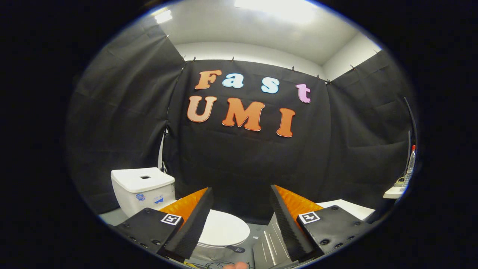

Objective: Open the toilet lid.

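Jaws: you are holding the gripper (241,220) with its jaws spread wide apart, gripping nothing; only open air is lying between them.

Fingers: the two fingers (192,220) are reaching forward and angling outward, each a flat slab with a finely ribbed inner face; a square printed marker is sitting on the plate behind each one.

Pose: you are keeping the gripper raised and roughly level, pointing at the booth's cloth wall, with the toilet lying below and to the left of its line. A fingertip-like sliver is showing just beneath the jaws; what it is cannot be told.

Toilet lid: the toilet lid (224,228) is lying down flat and closed on the bowl, a smooth, glossy white oval. It is showing between the fingers, nearer the left one, which is hiding its left edge. The jaws are not touching it.

Tank: the tank (143,190) is standing behind the lid, beyond the left finger; it is a boxy white ceramic block with rounded corners, a small square opening in its top and small stickers on its front.

Floor: the floor (261,239) beside the bowl is looking grey and smooth, with pale stripes running along the right finger.

Shelf: a small white shelf (393,192) is sitting far off to the right, carrying a clear plastic bottle (410,168) with a red cap, standing upright.
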A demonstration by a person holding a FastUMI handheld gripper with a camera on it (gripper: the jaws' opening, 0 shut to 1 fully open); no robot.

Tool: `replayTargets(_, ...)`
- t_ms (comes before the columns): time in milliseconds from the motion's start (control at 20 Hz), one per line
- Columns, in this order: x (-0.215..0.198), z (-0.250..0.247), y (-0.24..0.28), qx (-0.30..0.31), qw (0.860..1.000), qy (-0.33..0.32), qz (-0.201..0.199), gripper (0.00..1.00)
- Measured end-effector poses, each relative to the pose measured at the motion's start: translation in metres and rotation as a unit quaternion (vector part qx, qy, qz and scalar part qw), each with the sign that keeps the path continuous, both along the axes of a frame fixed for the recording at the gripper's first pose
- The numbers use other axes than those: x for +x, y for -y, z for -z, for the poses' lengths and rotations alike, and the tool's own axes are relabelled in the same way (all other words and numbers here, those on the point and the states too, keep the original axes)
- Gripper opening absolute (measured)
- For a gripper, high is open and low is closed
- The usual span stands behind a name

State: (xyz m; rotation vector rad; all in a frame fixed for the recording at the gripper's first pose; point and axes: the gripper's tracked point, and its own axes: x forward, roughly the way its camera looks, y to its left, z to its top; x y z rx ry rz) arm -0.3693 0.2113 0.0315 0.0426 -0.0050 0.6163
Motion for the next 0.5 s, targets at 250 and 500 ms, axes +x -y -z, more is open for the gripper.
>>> replayTargets(250,0.000,0.003,-0.002,0.003,1.000,0.000,0.009,0.98)
replayTargets(500,-0.003,0.012,-0.016,0.004,1.000,-0.009,-0.011,0.98)
